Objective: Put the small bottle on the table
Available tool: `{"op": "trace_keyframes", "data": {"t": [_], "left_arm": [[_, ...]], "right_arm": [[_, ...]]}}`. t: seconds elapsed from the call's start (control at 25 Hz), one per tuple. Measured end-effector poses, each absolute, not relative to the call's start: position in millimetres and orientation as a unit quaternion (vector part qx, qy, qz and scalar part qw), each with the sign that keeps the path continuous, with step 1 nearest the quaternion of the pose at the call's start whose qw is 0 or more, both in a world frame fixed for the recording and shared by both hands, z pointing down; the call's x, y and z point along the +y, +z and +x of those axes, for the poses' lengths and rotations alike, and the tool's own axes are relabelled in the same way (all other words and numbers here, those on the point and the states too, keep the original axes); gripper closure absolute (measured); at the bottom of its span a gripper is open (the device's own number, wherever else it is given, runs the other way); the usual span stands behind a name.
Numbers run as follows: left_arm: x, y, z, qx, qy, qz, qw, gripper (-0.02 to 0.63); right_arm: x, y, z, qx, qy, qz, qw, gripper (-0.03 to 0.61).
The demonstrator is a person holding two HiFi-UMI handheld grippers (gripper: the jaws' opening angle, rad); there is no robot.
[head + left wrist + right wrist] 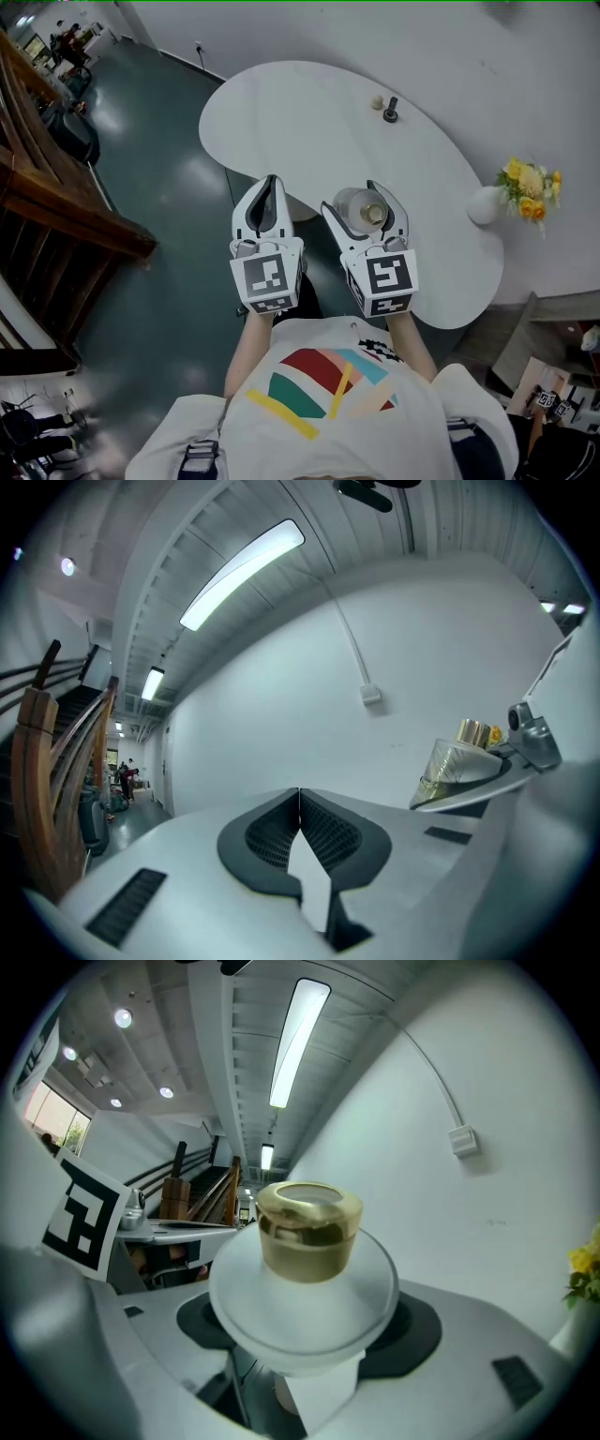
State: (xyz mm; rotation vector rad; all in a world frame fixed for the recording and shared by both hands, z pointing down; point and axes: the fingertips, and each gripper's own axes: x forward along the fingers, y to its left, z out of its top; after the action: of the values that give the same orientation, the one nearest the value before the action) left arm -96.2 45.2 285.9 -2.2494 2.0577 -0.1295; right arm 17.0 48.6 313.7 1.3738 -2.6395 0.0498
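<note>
And there it is: the small bottle (354, 208) is gripped between the fingers of the right gripper (362, 201). It is clamped across its clear glass body, with the gold cap (307, 1227) standing proud above the pads. In the right gripper view the flared shoulder is seen spreading wider than the grip, so only the lower body is pinched. Alongside, the left gripper (271, 184) is carried empty, its fingers (323, 832) pressed tight together with nothing between them.

The white desk (309, 112) is spread out ahead of and below both sets of fingertips. The bottle is not yet set on it, and how high above it the bottle hangs cannot be told. Well beyond the fingertips two small items (386, 109) are seen. Off to the outer side of the right fingers a white vase (485, 205) of yellow flowers is parked.

Now the handling. It is glass, so rigid and breakable, and smooth enough that a slip is to be feared if the clamp is eased early. It is judged light, though a little top-heavy under that metal-look cap. Hold is best taken low on the body, never on the cap, so that the base can be landed flat. A gentle, level touchdown is called for before the fingers are released.
</note>
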Motion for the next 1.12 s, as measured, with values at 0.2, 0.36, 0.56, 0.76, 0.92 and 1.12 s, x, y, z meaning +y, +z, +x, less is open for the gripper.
{"op": "trace_keyframes", "data": {"t": [0.2,0.36,0.56,0.76,0.92,1.12], "left_arm": [[-13,282,-124,0.66,-0.046,-0.748,0.049,0.595],[-63,274,-149,0.654,-0.04,-0.754,0.045,0.595],[-129,261,-179,0.647,-0.031,-0.761,0.041,0.595],[-179,252,-205,0.638,-0.028,-0.768,0.05,0.595],[-203,246,-216,0.631,-0.025,-0.773,0.051,0.595],[-227,242,-212,0.627,-0.01,-0.777,0.055,0.595]], "right_arm": [[-10,299,-25,-0.887,0.001,0.455,0.077,0.238],[-58,284,-52,-0.884,-0.003,0.461,0.075,0.238],[-119,268,-77,-0.877,-0.002,0.475,0.069,0.238],[-169,263,-95,-0.869,0.007,0.491,0.064,0.238],[-194,267,-102,-0.863,0.034,0.499,0.064,0.238],[-217,273,-99,-0.859,0.081,0.502,0.057,0.238]]}}
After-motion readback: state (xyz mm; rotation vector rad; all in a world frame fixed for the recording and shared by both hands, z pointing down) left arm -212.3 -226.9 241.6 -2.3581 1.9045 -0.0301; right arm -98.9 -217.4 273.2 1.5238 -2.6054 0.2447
